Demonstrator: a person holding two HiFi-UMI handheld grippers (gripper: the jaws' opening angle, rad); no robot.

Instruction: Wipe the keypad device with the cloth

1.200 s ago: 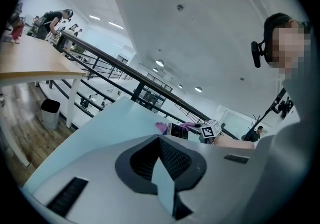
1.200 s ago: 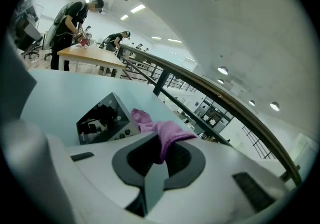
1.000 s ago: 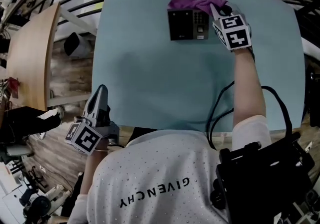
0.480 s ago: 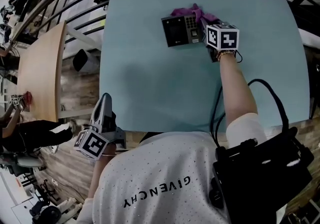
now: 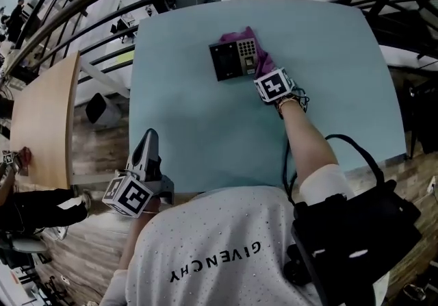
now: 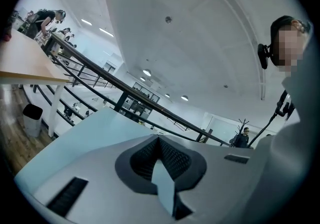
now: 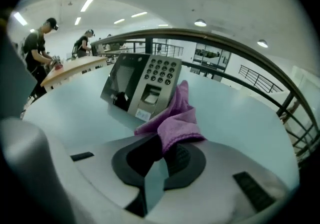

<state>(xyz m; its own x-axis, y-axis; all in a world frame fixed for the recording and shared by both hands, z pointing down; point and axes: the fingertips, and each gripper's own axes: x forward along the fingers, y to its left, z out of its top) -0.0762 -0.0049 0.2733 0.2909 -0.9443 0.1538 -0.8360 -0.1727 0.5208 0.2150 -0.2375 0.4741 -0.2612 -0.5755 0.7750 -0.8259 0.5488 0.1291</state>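
Near the far edge of the light blue table (image 5: 205, 133) lies the keypad device (image 5: 234, 59). It is a dark box with a screen on its left part and rows of small buttons on its right part. The purple cloth (image 5: 263, 58) lies against the right side of the device, and a bit of it peeks out past the far edge too. In the right gripper view the cloth touches the right edge of the device and bunches up from there down to the jaws. The right gripper (image 5: 268, 75) is just beside the device, at its near right corner. Its jaws are pinching the cloth, and the purple fold goes right in between the dark ribbed pads (image 7: 178, 158). A cube (image 5: 275, 85) with black and white squares sits on this gripper, and the person's bare arm (image 5: 304, 140) reaches out over the table behind it. The left gripper (image 5: 145, 150) is well apart from the device, at the near left corner of the table, and it points away from the person. Its jaws are pressed together with nothing between them. Its view looks up at a white ceiling (image 6: 190, 32) and a long black rail (image 6: 125, 87). A wooden table (image 5: 41, 120) stands off to the left of the blue one, and in the right gripper view people (image 7: 37, 50) stand by it. At the bottom of the head view are the person's white shirt (image 5: 212, 250) and a black pack (image 5: 356, 229).
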